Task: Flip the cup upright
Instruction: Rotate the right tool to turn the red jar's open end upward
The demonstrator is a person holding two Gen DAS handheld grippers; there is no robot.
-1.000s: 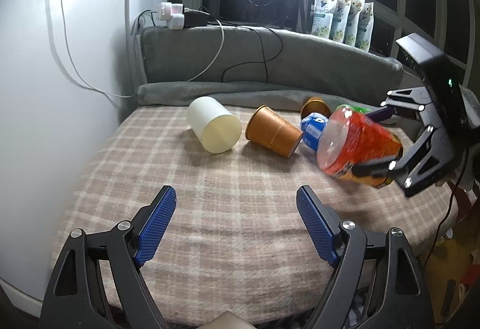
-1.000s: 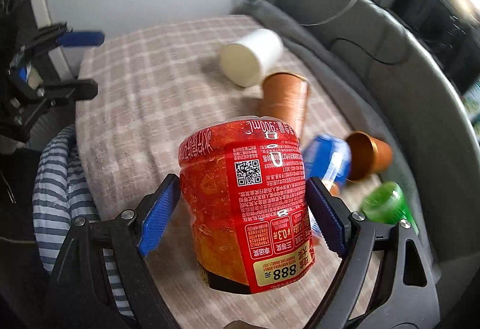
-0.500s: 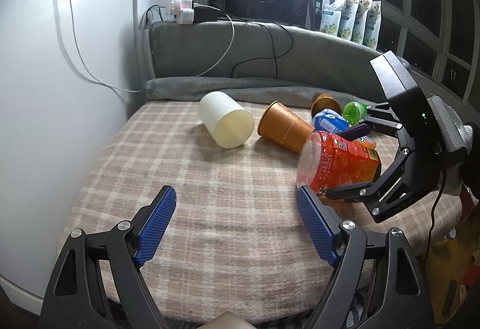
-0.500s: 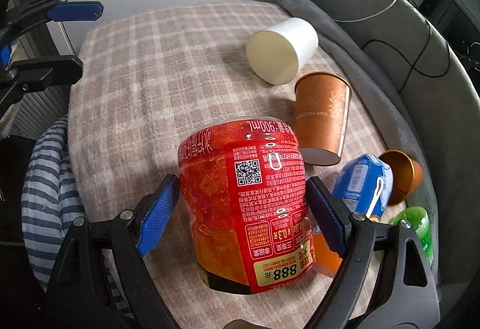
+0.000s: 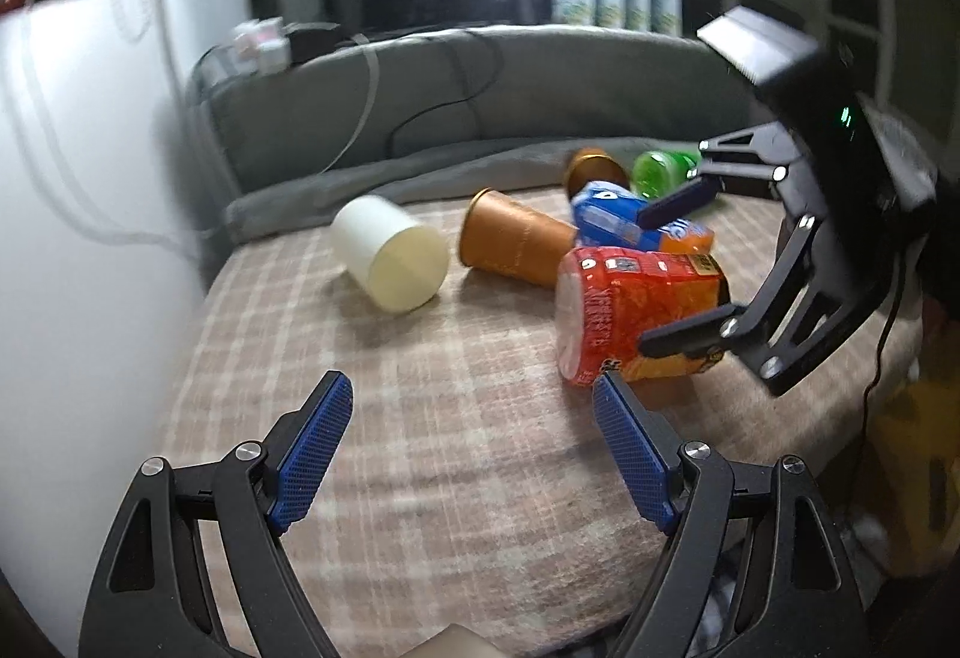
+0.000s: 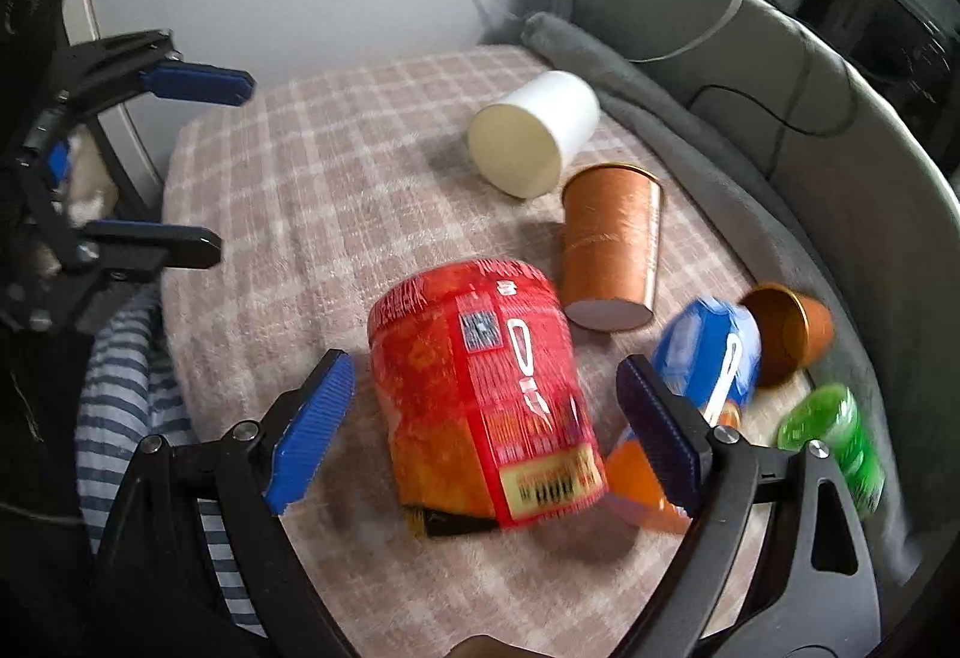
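A red-orange printed cup lies tilted on the checked cloth, between the blue pads of my right gripper, which is open with gaps on both sides. In the left wrist view the right gripper brackets the cup from the right. My left gripper is open and empty, low over the near cloth. A white cup and a brown paper cup lie on their sides further back.
A blue cup, a small copper cup and a green cup lie on the right. A grey padded rim with cables runs behind. A white wall stands left. Striped fabric hangs at the cloth's near edge.
The right gripper opened and let go of the red cup, which now rests tilted on the cloth. The left gripper shifted a little; its view is blurred.
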